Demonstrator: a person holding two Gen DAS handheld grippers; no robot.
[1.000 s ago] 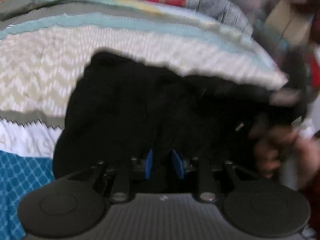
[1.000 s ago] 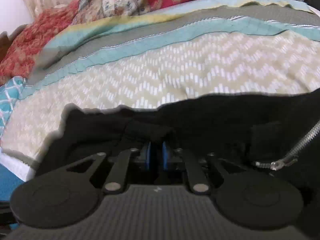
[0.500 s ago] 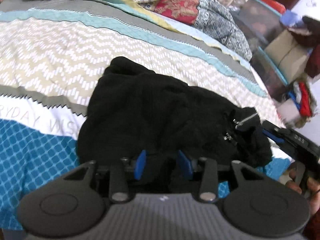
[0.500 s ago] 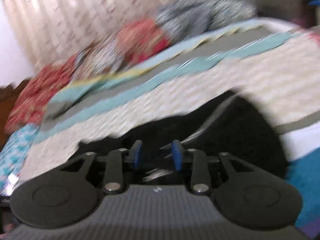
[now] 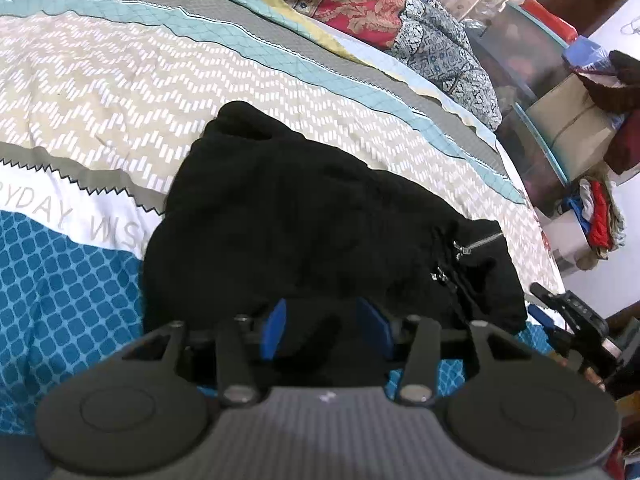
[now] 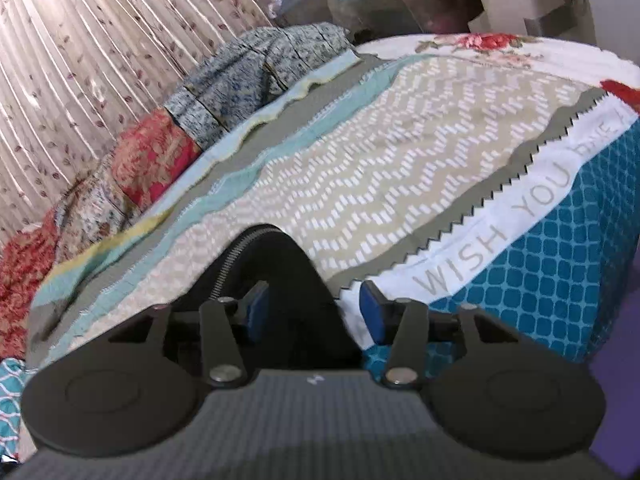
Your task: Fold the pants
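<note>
Black pants (image 5: 304,220) lie bunched near the bed's (image 5: 120,92) front edge, both the left gripper (image 5: 326,330) and right gripper (image 6: 314,308) opening, neither gripping the cloth.

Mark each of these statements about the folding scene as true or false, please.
1. The black pants lie bunched on the patterned bedspread. True.
2. The left gripper is clamped on the fabric. False: its jaws are opening, blue pads apart, with black cloth between them.
3. A silver zipper shows on the pants. True.
4. The bedspread is plain white. False: it has chevron, teal and blue banding.
5. The right gripper is fully shut. False: its jaws are opening.
</note>
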